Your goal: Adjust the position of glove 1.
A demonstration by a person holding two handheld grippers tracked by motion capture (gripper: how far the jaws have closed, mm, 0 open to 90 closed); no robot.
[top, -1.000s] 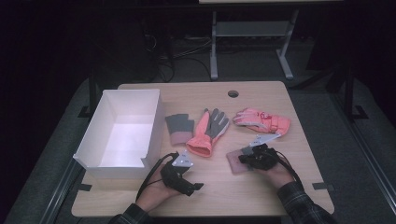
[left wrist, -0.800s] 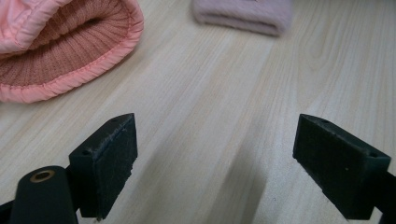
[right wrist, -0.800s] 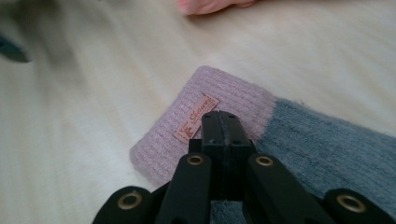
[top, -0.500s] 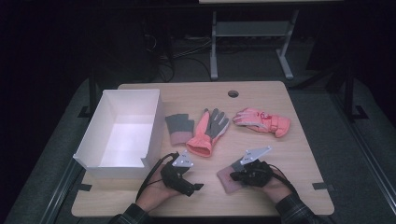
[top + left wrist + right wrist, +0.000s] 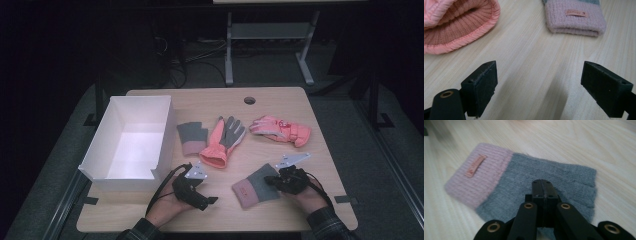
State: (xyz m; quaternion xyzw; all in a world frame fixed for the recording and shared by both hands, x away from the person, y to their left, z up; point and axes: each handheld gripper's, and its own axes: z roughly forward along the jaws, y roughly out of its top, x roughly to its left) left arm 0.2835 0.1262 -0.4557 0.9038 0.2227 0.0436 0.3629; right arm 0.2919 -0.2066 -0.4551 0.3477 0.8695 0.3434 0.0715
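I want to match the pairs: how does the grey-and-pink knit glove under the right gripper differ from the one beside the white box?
The near glove lies slanted, cuff toward the left gripper; the far glove lies straight, beside the white box, cuff toward the person. Both share grey bodies and pink cuffs.

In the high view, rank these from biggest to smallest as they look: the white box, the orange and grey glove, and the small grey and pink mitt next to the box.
1. white box
2. orange and grey glove
3. small grey and pink mitt

The gaps look clear; the three lie at about the same depth.
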